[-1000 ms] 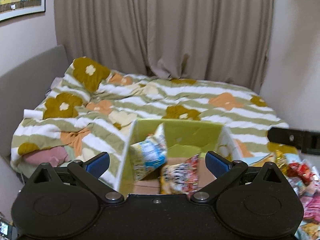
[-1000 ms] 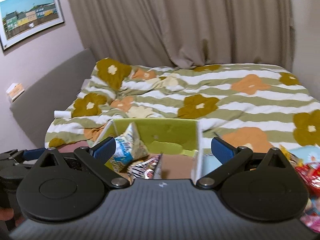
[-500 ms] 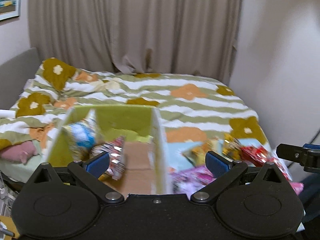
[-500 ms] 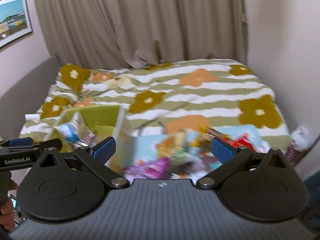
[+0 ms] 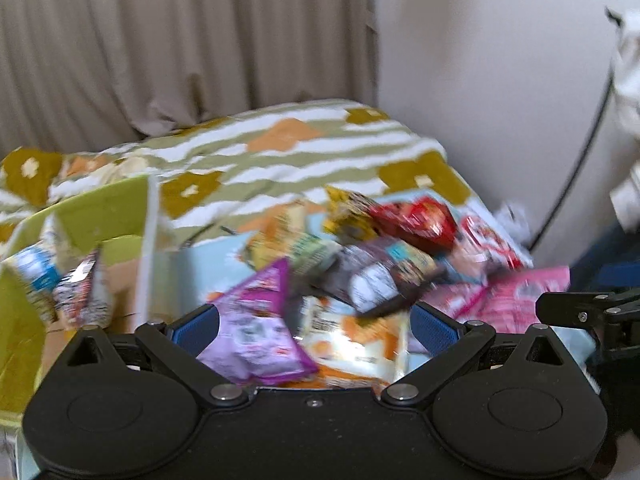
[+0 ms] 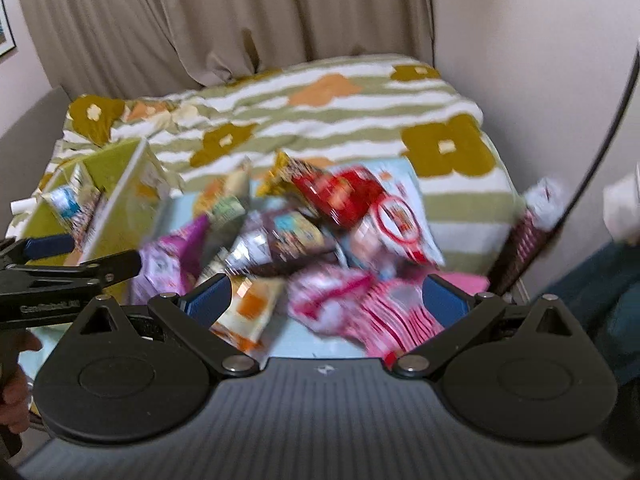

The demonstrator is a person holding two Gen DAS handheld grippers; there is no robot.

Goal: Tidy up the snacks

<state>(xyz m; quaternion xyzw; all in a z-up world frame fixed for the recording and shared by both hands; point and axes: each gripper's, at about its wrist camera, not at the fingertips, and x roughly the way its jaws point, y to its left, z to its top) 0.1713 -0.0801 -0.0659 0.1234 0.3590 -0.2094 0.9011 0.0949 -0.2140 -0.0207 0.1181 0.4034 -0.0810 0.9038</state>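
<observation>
A pile of snack bags lies on a light blue sheet at the foot of the bed: a purple bag, an orange-and-white bag, a dark brown bag, a red bag and pink bags. A green cardboard box stands left of the pile, also showing in the right wrist view, with two snack bags inside. My left gripper is open above the purple and orange bags. My right gripper is open above the pink bags. Both are empty.
The bed has a green-striped flowered duvet. A beige curtain hangs behind it and a wall closes the right side. A person's hand holds the left gripper's handle at lower left.
Both grippers have swung right, from over the green box to over the snack pile, and come closer to it. Both stayed open and empty.
</observation>
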